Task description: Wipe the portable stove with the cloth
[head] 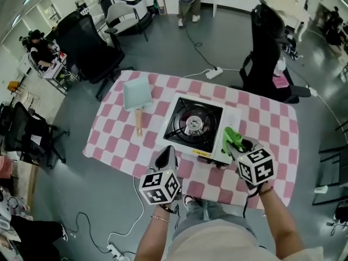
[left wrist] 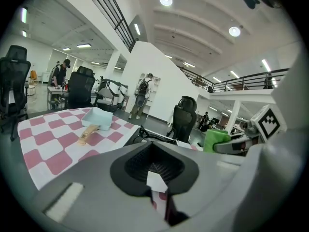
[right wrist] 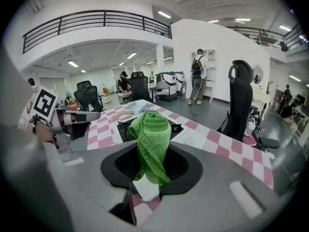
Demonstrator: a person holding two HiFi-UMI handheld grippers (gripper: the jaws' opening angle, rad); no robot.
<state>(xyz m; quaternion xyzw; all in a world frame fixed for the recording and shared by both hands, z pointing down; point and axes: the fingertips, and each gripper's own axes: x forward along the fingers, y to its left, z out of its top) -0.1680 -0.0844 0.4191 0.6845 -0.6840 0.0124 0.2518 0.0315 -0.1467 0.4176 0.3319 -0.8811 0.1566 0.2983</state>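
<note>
The portable stove (head: 194, 127), white with a black burner top, sits mid-table on a pink-and-white checked cloth (head: 117, 140). My right gripper (head: 235, 141) hovers at the stove's right front corner, shut on a rolled green cloth (head: 232, 135). In the right gripper view the cloth (right wrist: 152, 134) stands up out of the right gripper (right wrist: 149, 174), with the stove (right wrist: 126, 127) beyond it. My left gripper (head: 166, 157) is at the stove's near left edge, its jaws together and holding nothing. From the left gripper view the stove (left wrist: 147, 138) and green cloth (left wrist: 215, 139) show ahead.
A light blue pan with a wooden handle (head: 136, 98) lies left of the stove. Black office chairs stand behind the table at the left (head: 89, 50) and right (head: 269, 64). A power strip and cable (head: 213, 73) lie on the floor beyond the far edge.
</note>
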